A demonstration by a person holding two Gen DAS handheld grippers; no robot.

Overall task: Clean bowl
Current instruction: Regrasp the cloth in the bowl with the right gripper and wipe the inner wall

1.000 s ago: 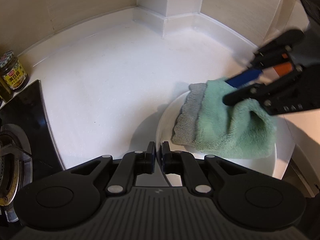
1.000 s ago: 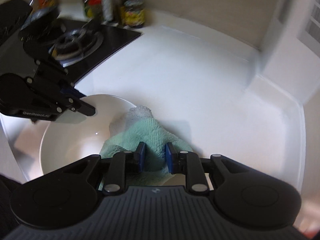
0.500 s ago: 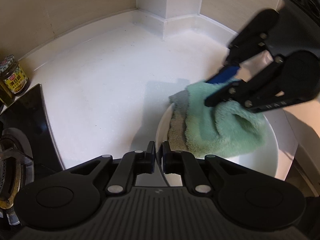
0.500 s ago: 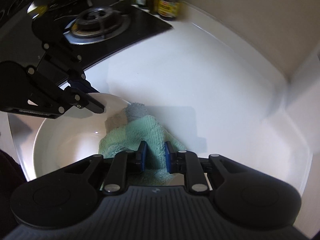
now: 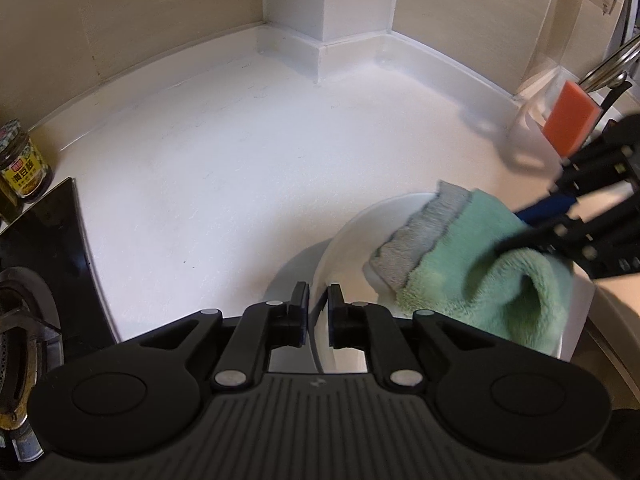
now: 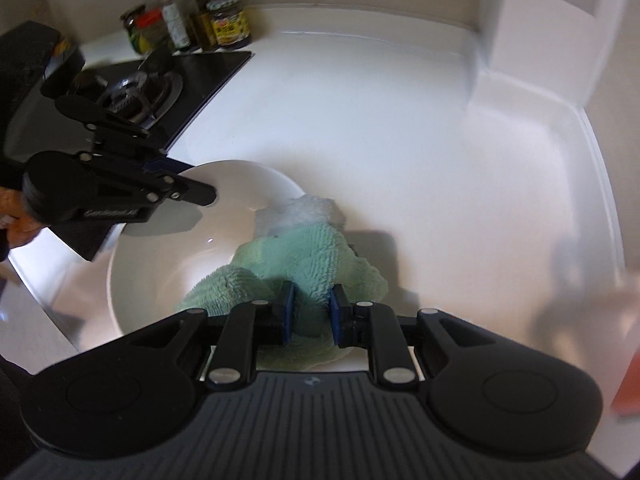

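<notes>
A white bowl sits on the white counter near its front edge. My left gripper is shut on the bowl's near rim; it also shows in the right wrist view at the bowl's left rim. My right gripper is shut on a green cloth with a grey edge and presses it inside the bowl on its right side. In the left wrist view the cloth fills the bowl's right half, with the right gripper on it.
A black gas hob lies left of the bowl. Jars and bottles stand behind it by the wall; one jar shows in the left wrist view. An orange sponge stands at the right. A wall corner post juts out behind.
The right gripper has swung the cloth round inside the bowl, from the far side back toward the right side. The left gripper keeps its hold on the rim.
</notes>
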